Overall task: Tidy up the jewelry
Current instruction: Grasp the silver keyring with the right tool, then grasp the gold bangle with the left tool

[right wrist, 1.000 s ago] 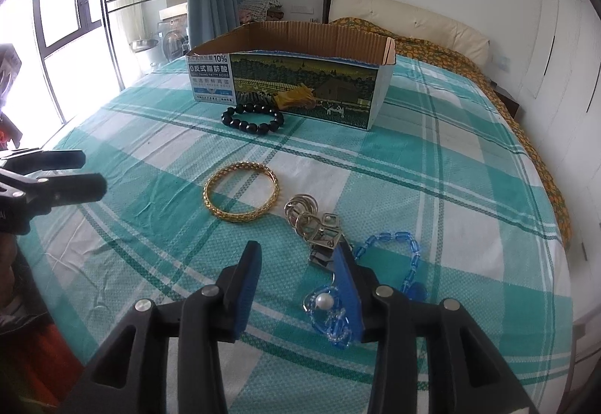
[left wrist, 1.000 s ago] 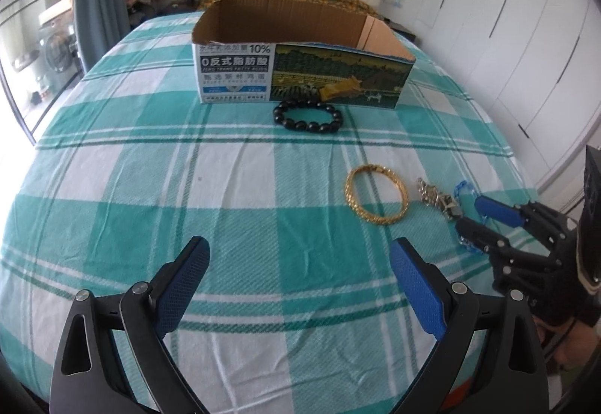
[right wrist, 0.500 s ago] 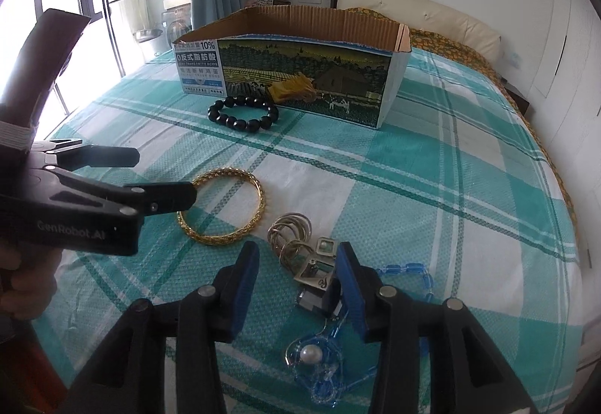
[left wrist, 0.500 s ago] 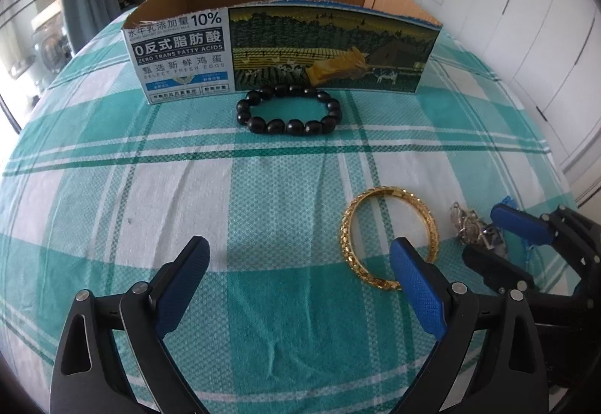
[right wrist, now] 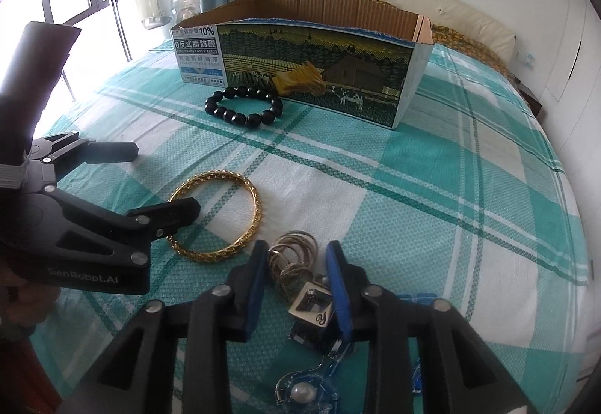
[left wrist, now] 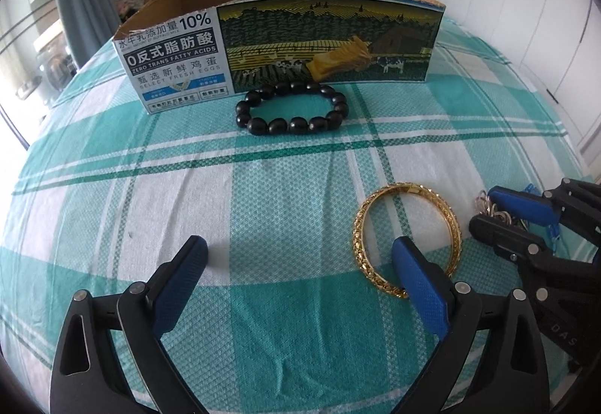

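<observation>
A gold bangle (left wrist: 407, 237) lies flat on the checked cloth; it also shows in the right wrist view (right wrist: 218, 213). My left gripper (left wrist: 296, 258) is open wide, its right finger (left wrist: 419, 280) resting inside the bangle's near rim. A black bead bracelet (left wrist: 293, 110) lies in front of the cardboard box (left wrist: 285, 50). My right gripper (right wrist: 296, 265) is open, its fingers either side of a silver ring-and-charm piece (right wrist: 296, 262). A blue bead chain with a pearl (right wrist: 304, 391) lies under it.
The box (right wrist: 300, 53) stands open-topped at the far side of the table. A bed with pillows and white wardrobe doors lie behind. A window and curtain are at the left.
Both grippers have moved forward and lower. The left finger now sits in the gold bangle. The right fingers now straddle the silver rings.
</observation>
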Motion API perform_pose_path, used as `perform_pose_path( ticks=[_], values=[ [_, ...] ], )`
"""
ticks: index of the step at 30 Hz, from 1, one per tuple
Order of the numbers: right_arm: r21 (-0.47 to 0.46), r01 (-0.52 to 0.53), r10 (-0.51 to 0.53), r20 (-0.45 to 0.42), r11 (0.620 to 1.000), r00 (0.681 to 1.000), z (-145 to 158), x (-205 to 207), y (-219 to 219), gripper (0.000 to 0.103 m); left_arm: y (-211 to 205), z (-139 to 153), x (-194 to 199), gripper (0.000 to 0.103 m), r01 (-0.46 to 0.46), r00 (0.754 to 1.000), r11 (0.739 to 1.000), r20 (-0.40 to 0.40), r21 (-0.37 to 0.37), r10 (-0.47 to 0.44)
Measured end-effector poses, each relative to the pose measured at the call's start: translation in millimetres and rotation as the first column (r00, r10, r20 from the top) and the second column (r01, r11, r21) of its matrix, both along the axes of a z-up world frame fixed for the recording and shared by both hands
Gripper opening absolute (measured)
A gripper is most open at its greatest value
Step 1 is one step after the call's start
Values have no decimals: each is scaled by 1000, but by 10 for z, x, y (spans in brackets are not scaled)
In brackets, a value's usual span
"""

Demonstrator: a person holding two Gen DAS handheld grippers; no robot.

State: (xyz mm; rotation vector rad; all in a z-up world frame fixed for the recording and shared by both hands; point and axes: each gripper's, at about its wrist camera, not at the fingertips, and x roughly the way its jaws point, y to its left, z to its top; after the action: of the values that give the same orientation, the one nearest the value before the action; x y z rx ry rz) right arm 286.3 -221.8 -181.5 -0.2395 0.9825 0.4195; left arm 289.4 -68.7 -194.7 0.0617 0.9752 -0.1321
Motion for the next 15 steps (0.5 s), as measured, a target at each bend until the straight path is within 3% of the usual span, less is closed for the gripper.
perform_pose_path(
  ticks=[2, 4, 9, 15],
  values=[
    [26, 18, -18, -3, 999, 1000, 69, 9, -29, 18, -47, 59, -26, 62, 26, 1000, 1000, 8, -4, -26],
    [79, 46, -46, 0, 996, 999, 196, 8, -97, 14, -84, 102, -44, 6, 63, 998, 998, -3, -21, -63],
    [237, 106, -110, 5, 966, 994, 647, -29, -337, 14, 84, 213, -35, 3, 69, 997, 990, -31, -120, -73],
    [366, 96, -122, 50, 926, 991, 1205, -66, -503, 14, 371, 753, -125, 3, 59, 998, 969, 38, -239, -51]
  ],
)
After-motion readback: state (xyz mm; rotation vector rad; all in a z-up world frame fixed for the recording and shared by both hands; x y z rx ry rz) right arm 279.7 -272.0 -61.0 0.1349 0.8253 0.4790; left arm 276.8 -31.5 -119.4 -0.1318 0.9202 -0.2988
